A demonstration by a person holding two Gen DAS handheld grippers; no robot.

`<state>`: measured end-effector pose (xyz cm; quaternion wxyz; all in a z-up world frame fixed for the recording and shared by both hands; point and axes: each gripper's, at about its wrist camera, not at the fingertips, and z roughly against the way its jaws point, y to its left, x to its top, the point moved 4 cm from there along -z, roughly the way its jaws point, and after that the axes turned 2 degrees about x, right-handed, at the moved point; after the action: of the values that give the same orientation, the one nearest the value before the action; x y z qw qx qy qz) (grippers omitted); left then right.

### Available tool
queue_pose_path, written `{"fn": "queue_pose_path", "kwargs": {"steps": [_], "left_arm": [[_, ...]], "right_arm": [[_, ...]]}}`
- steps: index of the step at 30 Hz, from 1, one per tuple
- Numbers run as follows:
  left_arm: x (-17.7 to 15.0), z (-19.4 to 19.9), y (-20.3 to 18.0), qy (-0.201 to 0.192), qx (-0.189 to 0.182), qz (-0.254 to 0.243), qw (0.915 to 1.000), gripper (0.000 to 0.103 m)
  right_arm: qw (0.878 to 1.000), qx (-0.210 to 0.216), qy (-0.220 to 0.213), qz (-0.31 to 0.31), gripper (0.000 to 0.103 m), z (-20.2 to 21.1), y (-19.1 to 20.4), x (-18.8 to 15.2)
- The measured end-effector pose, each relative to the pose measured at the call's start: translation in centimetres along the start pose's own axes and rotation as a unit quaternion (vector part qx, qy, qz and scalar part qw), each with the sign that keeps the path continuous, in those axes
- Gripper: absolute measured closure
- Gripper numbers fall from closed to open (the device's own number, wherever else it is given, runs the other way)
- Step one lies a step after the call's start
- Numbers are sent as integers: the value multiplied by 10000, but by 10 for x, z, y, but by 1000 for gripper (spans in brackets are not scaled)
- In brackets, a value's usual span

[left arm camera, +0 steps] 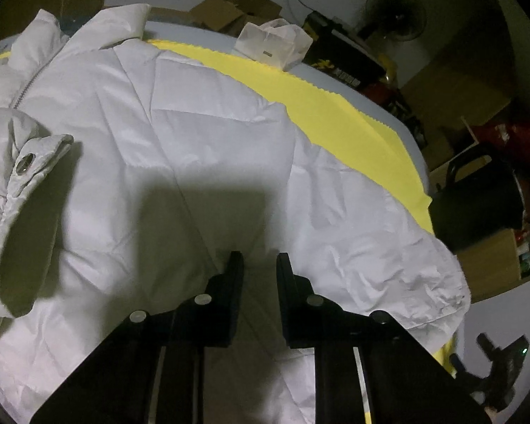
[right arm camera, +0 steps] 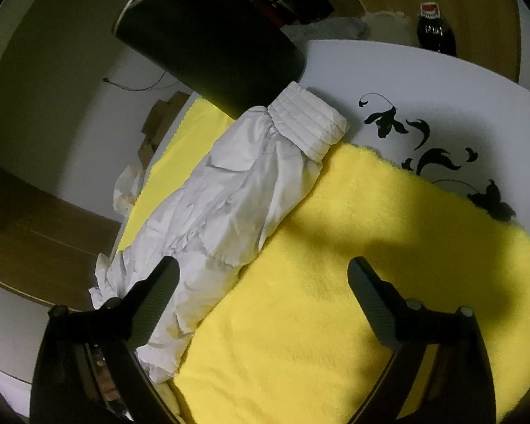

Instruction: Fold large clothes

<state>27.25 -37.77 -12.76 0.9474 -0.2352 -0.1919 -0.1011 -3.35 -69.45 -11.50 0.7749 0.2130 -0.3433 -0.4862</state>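
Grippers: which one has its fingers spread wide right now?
The right gripper, fingers wide apart over the jacket sleeve and yellow towel. The left gripper shows only a narrow gap.

Garment: white quilted puffer jacket [left arm camera: 201, 162] lying spread over a yellow cloth [left arm camera: 335, 106], zipper [left arm camera: 24, 88] running up at far left.
Cuff: snap-buttoned sleeve end [left arm camera: 35, 159] folding over the jacket's left side, casting a shadow.
Left gripper [left arm camera: 259, 265]: black, hovering over the jacket's lower middle, jaws standing slightly apart, nothing between them.
Surface: white table [left arm camera: 194, 30] showing beyond the yellow cloth.
Table edge: translucent white plastic bag [left arm camera: 275, 44] sitting by the cloth's far border.
Background: brown cardboard boxes [left arm camera: 229, 12] and a dark standing fan [left arm camera: 395, 12] sitting behind the table.
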Motion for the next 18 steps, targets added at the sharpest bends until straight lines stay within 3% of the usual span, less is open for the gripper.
{"fn": "queue_pose_path", "kwargs": {"steps": [5,10,13,16,17,18], "left_arm": [[0,-4,-4,-23,61,-128,9999,81],[2,-3,-1,15,-40,-62,10000,79],[3,-4,-1,17,-59,-59,10000,76],[3,-5,-5,-14,-168,-113,9998,51],[2,-6,-8,-35,-221,-160,9996,33],[0,-7,-12,-49,-272,-256,9993,20]], "right_arm": [[9996,119,160,-186,8,-24,6,15],[9966,337,413,-624,19,-62,4,34],[9980,204,220,-561,21,-69,8,49],[9977,136,48,-657,31,-75,8,59],[9979,101,27,-647,39,-76,8,60],[9980,60,20,-628,53,-78,8,61]]}}
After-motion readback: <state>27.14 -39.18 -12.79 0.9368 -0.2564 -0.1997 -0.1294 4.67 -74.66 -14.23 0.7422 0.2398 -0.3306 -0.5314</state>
